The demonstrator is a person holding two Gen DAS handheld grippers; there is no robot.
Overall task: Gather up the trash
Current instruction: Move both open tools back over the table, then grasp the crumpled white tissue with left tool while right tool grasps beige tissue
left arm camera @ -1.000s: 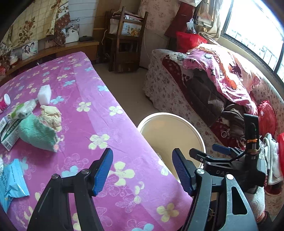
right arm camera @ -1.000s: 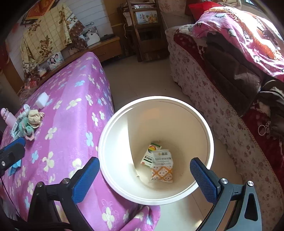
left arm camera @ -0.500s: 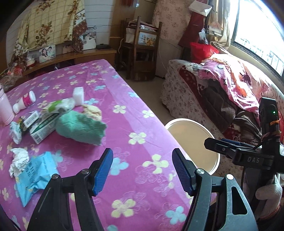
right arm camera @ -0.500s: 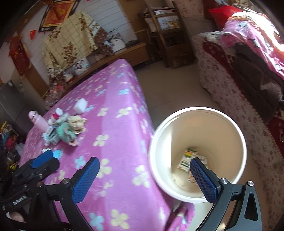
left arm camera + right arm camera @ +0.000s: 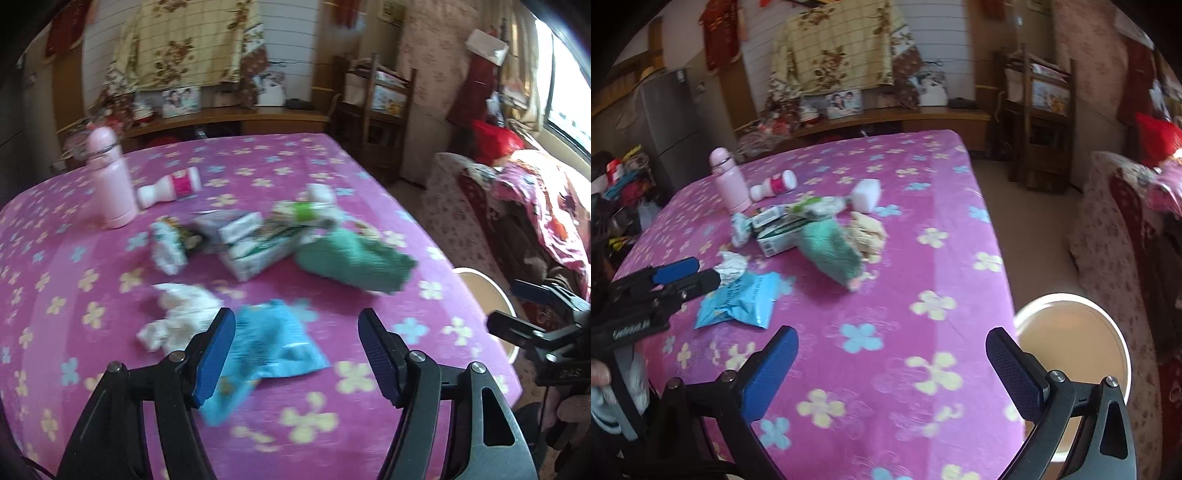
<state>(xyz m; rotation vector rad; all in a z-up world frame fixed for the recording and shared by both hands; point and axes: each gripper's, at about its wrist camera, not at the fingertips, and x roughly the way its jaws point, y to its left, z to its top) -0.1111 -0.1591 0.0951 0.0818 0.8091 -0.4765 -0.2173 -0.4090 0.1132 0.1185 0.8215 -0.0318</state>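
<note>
Both claws are swinging away from the white bin (image 5: 1071, 332) toward the table (image 5: 923, 177) — left gripper (image 5: 297, 354) and right gripper (image 5: 892, 373) both apart, holding nothing. The blue wrapper (image 5: 266, 347) is lying under the left one — crumpled tissue (image 5: 177, 317) and green cloth (image 5: 351, 258) beside.

A soft matt pink floral cloth (image 5: 886, 332) covers the worktop. On it lie a shiny crinkled blue plastic packet (image 5: 738, 301), crumpled white paper tissue (image 5: 177, 317), a fuzzy green knitted cloth (image 5: 831, 251), a printed cardboard box (image 5: 777, 238) and a smooth glossy pink plastic bottle (image 5: 727, 181). The tongs (image 5: 890, 373) have textured blue pads (image 5: 772, 373) on matt black plastic frames.
</note>
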